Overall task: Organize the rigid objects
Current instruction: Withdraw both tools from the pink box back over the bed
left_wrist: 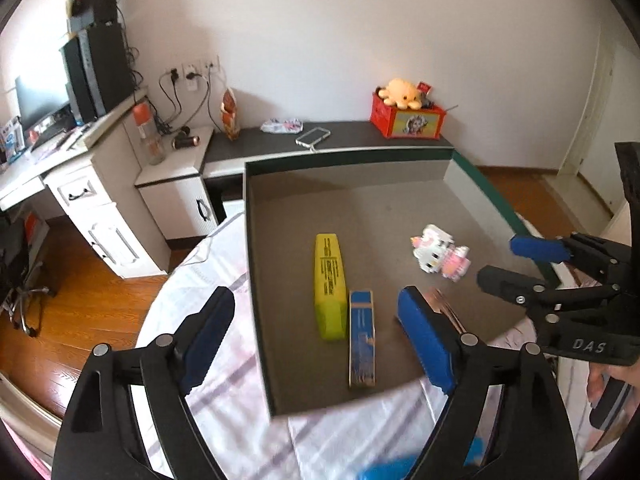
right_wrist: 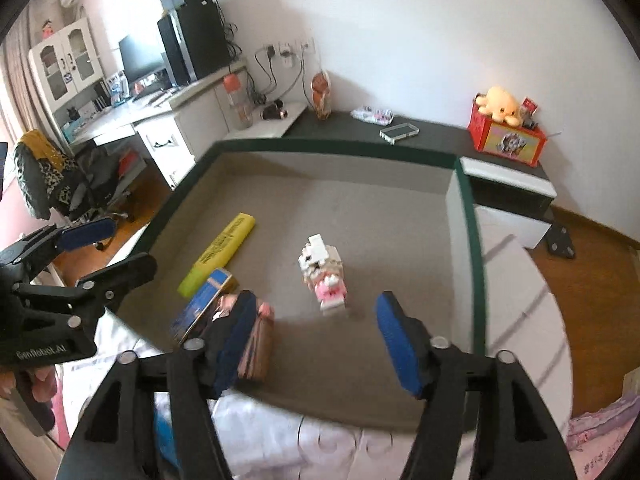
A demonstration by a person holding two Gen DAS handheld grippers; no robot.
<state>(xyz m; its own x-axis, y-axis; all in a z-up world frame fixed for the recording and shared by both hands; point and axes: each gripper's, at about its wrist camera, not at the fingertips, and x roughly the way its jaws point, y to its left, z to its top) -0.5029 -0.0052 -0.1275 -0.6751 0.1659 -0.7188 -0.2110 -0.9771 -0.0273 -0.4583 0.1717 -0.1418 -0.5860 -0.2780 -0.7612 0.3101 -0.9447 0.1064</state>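
Both tongs, the left gripper and right gripper, stand apart, gripping nothing. Inside the tray lie a yellow box, blue box and toy.

Home bedroom: bed with patterned sheet, white desk with monitor, plush toy on bedside ledge, wood floor.

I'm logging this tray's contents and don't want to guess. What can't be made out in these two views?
- Pink-brown object: right wrist view, half hidden by a gripper finger; left wrist view shows only a sliver.
- Print on the yellow box and blue box: too small, blurred.
- Block toy: blurred in both views.
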